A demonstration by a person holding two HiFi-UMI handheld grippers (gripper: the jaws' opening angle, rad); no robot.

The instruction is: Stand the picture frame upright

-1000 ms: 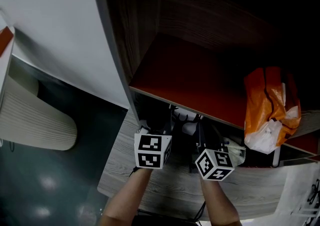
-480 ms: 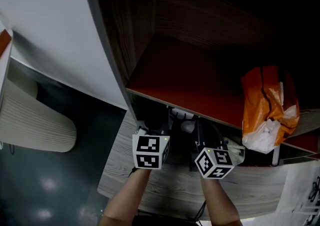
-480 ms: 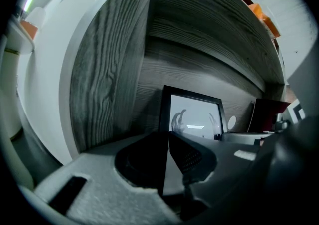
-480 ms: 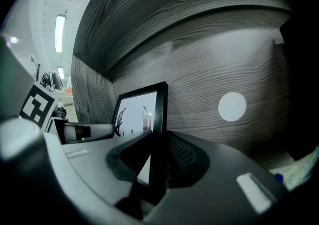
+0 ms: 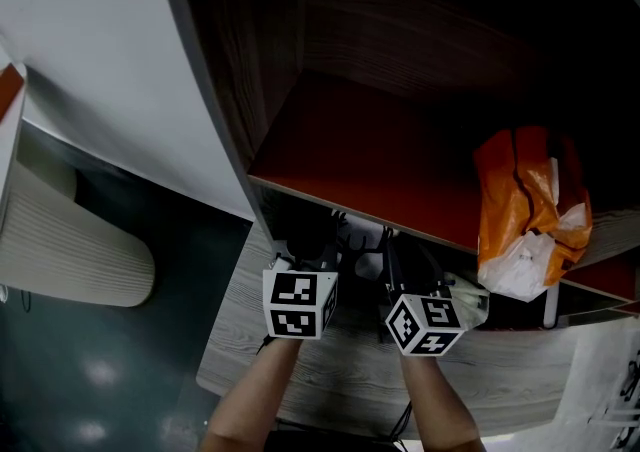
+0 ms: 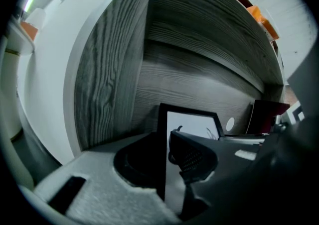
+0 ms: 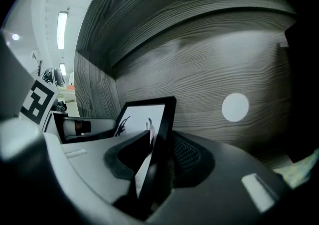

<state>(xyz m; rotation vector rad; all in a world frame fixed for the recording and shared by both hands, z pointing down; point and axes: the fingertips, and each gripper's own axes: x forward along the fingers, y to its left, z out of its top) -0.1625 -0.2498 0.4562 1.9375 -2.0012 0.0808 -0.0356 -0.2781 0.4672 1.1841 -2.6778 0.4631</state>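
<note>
Under the shelf (image 5: 370,155), picture frame (image 6: 192,121) stands upright; left gripper (image 6: 167,145) and right gripper (image 7: 159,145) bracket its side edges, jaws just eased apart, likely releasing.

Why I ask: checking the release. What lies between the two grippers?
The frame: its left edge stands between the left gripper's jaws, its right edge between the right gripper's; both pairs have just been opening. Both gripper views show it.

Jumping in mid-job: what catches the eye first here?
The black picture frame stands upright in the lower wood-grain shelf bay, its side edges between the jaws of the left claw and right claw, which have just been opening. Above, on the red shelf at right, sits a bright orange-and-white plastic bag.
</note>
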